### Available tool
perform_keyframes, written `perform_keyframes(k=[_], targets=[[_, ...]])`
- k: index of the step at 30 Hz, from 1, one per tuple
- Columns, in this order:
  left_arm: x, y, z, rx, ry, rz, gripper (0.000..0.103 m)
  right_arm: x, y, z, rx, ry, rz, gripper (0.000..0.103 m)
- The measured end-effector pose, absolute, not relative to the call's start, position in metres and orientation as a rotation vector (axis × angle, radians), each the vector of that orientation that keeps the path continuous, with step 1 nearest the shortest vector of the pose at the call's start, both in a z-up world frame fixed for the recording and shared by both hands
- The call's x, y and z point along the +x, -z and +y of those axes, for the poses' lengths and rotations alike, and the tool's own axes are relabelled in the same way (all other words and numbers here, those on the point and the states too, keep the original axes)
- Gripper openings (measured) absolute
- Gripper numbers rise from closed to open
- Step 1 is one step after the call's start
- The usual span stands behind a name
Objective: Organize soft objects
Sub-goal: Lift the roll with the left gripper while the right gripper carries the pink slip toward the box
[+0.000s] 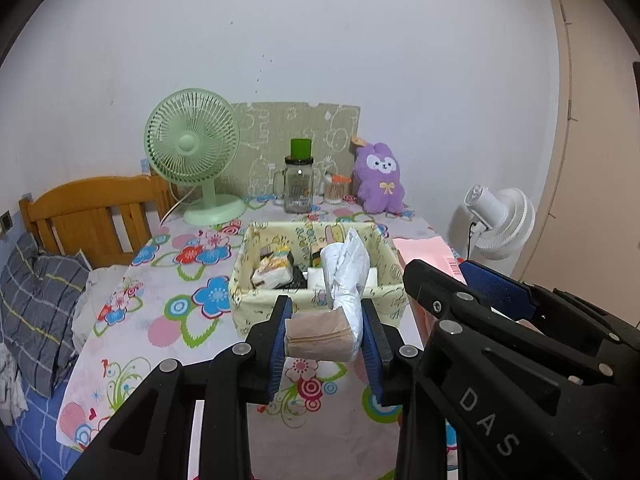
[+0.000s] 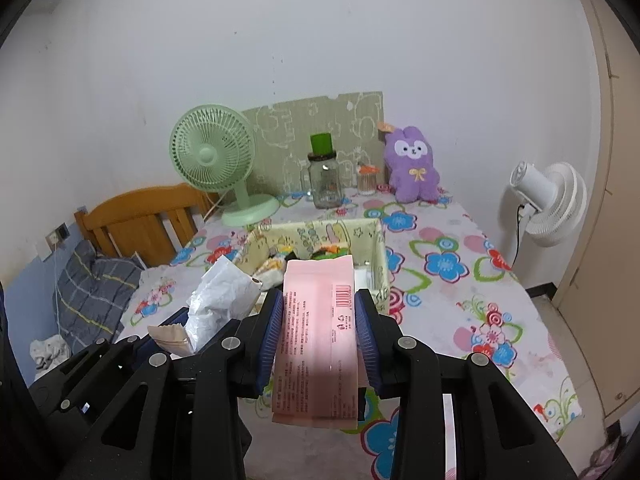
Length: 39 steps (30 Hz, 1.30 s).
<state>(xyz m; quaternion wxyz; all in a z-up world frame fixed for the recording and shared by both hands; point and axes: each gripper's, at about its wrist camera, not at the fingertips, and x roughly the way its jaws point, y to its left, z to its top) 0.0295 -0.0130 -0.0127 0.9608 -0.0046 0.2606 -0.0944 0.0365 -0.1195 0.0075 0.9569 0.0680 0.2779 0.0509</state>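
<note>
Floral-clothed table, fabric basket mid-surface. You hold 2 items above it: left gripper pinching tissue pack, right gripper pinching pink packet. Step: carrying. Next: lower both into basket.

The near end of the pink packet runs under the right gripper, and its small print is too fine to read. In the left wrist view only a corner of it shows at three o'clock. The basket has its front wall partly covered by the tissue pack, and its contents are too small to name. The bed is cut off at nine o'clock. The desk leaves the frame at six o'clock. What fills the small jar cannot be told.
</note>
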Motion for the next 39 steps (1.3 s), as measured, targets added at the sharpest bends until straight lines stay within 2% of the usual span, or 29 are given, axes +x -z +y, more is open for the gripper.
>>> perform_keyframes(k=[16,39], targets=[[0.045,0.002,-0.018,-0.001,0.199,0.505,0.033,0.046,-0.020,-0.126,0.126,-0.102,0.537,0.040],[0.110,0.004,-0.019,-0.004,0.172,0.528,0.033,0.120,-0.016,-0.125,0.089,-0.138,0.556,0.040]])
